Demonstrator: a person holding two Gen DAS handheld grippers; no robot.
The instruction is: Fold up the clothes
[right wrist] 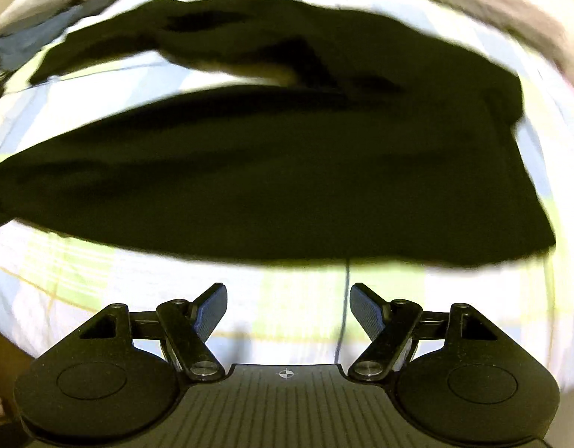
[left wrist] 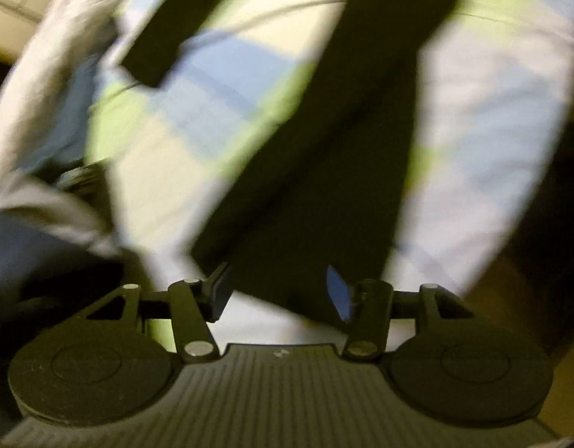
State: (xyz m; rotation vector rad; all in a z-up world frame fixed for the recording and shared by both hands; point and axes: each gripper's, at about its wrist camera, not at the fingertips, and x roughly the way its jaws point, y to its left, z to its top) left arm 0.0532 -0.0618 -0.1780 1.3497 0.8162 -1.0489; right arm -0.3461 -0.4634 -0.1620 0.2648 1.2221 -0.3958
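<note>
**Soft dark pants lying on the bed**

The dark pants [right wrist: 272,171] are lying spread on a checked bed sheet [right wrist: 145,280], with 2 legs [left wrist: 316,149] running apart. They are looking soft, light and floppy, so they are likely going to sag when lifted. A good place to hold is an edge or a leg end. The left gripper [left wrist: 277,293] is hanging over 1 leg, fingers open and holding nothing. The right gripper [right wrist: 288,308] is just beside the near edge, fingers open too. No writing or labels are showing.
</note>
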